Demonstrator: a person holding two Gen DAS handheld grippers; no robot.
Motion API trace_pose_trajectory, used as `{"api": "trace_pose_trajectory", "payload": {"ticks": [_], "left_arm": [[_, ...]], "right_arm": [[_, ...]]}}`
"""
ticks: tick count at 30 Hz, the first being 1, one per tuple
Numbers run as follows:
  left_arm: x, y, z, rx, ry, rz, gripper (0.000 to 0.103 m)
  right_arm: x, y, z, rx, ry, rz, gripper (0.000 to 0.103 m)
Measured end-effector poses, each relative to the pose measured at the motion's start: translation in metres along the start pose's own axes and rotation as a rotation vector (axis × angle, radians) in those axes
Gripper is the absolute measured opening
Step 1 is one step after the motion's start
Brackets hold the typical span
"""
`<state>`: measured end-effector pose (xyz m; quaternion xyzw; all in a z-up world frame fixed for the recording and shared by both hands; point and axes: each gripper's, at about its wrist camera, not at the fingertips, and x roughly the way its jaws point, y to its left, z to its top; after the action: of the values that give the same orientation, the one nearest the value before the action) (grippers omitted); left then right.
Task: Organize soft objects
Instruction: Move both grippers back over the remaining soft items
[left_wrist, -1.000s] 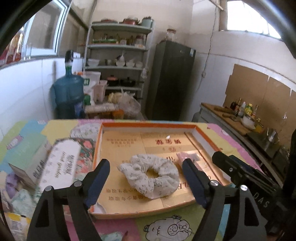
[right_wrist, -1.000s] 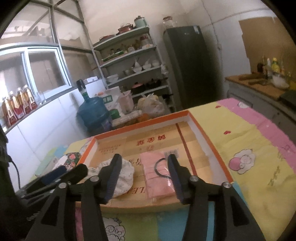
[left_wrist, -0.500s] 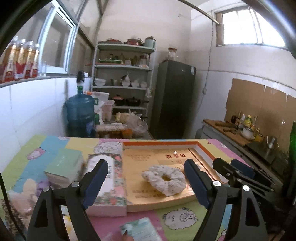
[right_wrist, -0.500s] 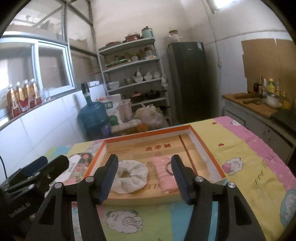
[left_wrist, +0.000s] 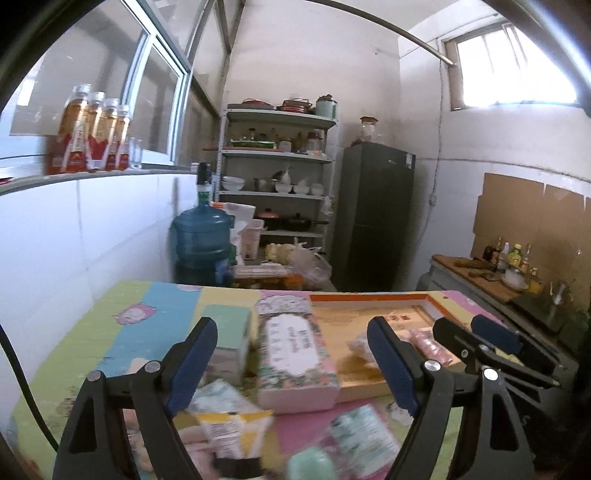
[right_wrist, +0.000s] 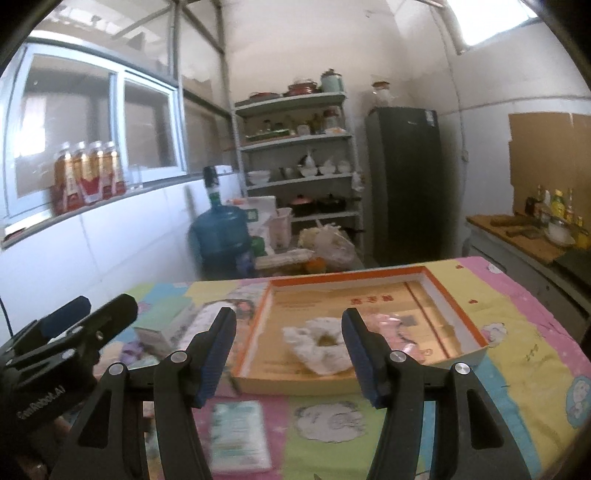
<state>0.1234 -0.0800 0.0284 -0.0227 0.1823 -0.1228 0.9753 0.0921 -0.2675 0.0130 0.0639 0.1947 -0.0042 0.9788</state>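
Observation:
A shallow cardboard tray with an orange rim (right_wrist: 458, 295) lies on the table; it also shows in the left wrist view (left_wrist: 369, 297). In it lie a white floral scrunchie (right_wrist: 321, 345) and a pink packet (right_wrist: 391, 332). My left gripper (left_wrist: 291, 363) is open and empty above a floral tissue box (left_wrist: 295, 354), a mint green box (left_wrist: 229, 332) and blurred soft packets (left_wrist: 229, 417) at the table's near left. My right gripper (right_wrist: 290, 356) is open and empty, held above the table in front of the tray. Each gripper shows at the edge of the other's view.
A colourful cartoon cloth (right_wrist: 517, 332) covers the table. A flat green-and-white packet (right_wrist: 240, 435) lies near the front edge. Behind the table stand a blue water jug (right_wrist: 219, 240), a shelf rack (right_wrist: 299, 166) and a dark fridge (right_wrist: 406, 184). A counter with bottles (right_wrist: 546, 229) is at the right.
Both grippers have pulled back and up from the tray. The left one has swung left, over the boxes and packets. Both stayed open and empty.

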Motion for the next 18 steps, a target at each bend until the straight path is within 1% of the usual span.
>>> {"api": "trace_pose_trajectory", "payload": {"ticks": [5,14,18], "left_arm": [[-0.014,0.029,-0.003,-0.013,0.001,0.027,0.076],[-0.047,0.09,-0.013,-0.063,-0.023,0.12,0.076],[-0.058,0.115,-0.017,-0.084,-0.025,0.135,0.076]], "right_arm": [[-0.004,0.036,-0.005,-0.028,-0.006,0.036,0.061],[-0.004,0.089,-0.013,-0.069,-0.002,0.102,0.061],[-0.007,0.107,-0.018,-0.084,0.003,0.12,0.061]]}}
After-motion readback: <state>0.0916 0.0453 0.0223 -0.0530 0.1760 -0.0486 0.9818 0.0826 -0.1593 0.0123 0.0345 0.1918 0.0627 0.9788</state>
